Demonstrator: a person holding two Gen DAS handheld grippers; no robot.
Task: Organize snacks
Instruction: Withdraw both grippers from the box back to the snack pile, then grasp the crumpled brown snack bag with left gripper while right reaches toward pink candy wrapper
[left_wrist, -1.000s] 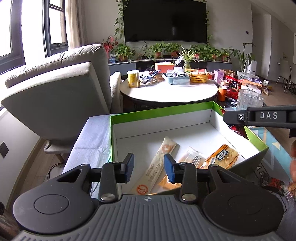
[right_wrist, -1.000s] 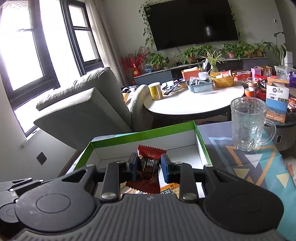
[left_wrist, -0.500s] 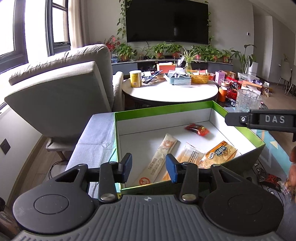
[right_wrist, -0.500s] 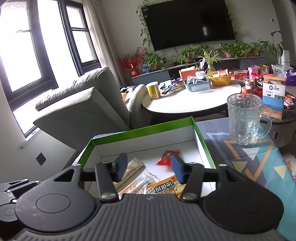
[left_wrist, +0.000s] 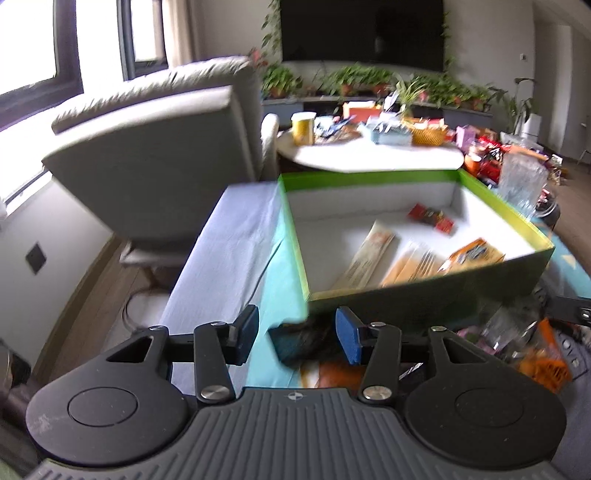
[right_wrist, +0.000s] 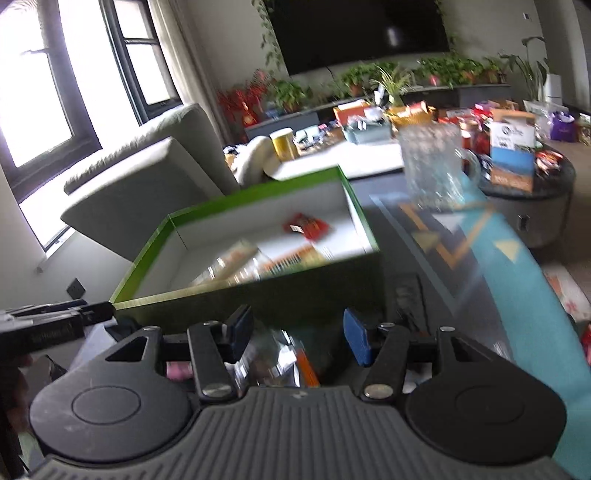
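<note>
The green box (left_wrist: 424, 299) is seen ahead of both tools, and four snacks are already lying inside: a red packet (left_wrist: 430, 218) near the far wall, a long pale stick (left_wrist: 369, 254), a clear pack and an orange bag (left_wrist: 474, 254). The left tool (left_wrist: 295, 338) is being opened, with nothing pressed between its pads; a dark packet (left_wrist: 303, 341) is lying on the tabletop just below and ahead of it, in front of the box's near wall. The packet's long axis cannot be told through the blur. The right tool (right_wrist: 293, 338) is held wide and empty over a loose heap of wrappers (right_wrist: 280, 360) at the box's near side. Judged from this, the dark packet is nearer the left tool, and a short drop forward is what the next pick calls for.
</note>
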